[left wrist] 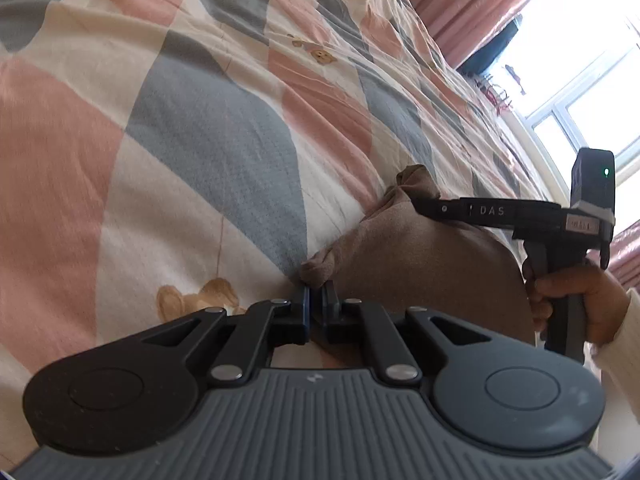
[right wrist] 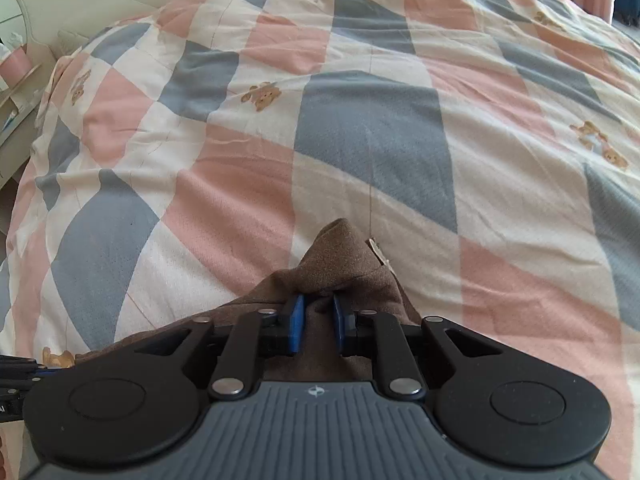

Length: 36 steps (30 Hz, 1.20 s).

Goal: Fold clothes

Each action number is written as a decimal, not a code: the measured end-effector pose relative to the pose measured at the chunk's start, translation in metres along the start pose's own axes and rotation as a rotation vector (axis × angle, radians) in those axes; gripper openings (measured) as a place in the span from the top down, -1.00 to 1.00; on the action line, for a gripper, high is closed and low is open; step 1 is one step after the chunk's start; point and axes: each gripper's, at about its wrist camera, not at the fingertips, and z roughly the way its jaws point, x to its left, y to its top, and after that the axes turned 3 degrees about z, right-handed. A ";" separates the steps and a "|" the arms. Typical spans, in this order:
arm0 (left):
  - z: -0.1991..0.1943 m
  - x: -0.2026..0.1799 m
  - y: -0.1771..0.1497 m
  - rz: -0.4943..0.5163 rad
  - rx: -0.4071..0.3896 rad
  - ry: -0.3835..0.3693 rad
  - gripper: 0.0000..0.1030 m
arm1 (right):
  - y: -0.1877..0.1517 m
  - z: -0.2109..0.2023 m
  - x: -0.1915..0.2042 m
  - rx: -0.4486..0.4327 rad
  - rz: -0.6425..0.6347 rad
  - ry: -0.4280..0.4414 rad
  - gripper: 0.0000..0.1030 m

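A brown garment (left wrist: 416, 256) lies on the checked bedspread (left wrist: 208, 128). My left gripper (left wrist: 318, 286) is shut on a bunched corner of it. In the left wrist view the right gripper (left wrist: 418, 200) reaches in from the right, held by a hand (left wrist: 576, 300), and pinches another corner of the garment. In the right wrist view my right gripper (right wrist: 318, 304) has its blue pads (right wrist: 297, 320) closed on a fold of the brown garment (right wrist: 344, 264), with cloth filling the narrow gap. The rest of the garment is hidden under both grippers.
The pink, grey and cream bedspread (right wrist: 360, 128) with bear prints stretches ahead. Pink curtains (left wrist: 472, 4) and a bright window (left wrist: 588, 92) stand at the far right. A white shelf unit with a pink cup (right wrist: 16, 64) sits at the bed's left edge.
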 end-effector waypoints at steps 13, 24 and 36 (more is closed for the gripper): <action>-0.025 -0.086 0.001 0.325 -0.065 -0.166 0.85 | -0.068 -0.119 -0.009 -0.226 0.156 -0.034 0.22; 0.043 -0.064 -0.006 0.369 -0.035 0.030 0.88 | -0.089 -0.067 0.009 -0.172 0.051 -0.143 0.24; -0.009 -0.108 -0.041 0.479 -0.006 -0.089 0.85 | -0.117 -0.089 0.028 -0.201 -0.003 -0.121 0.21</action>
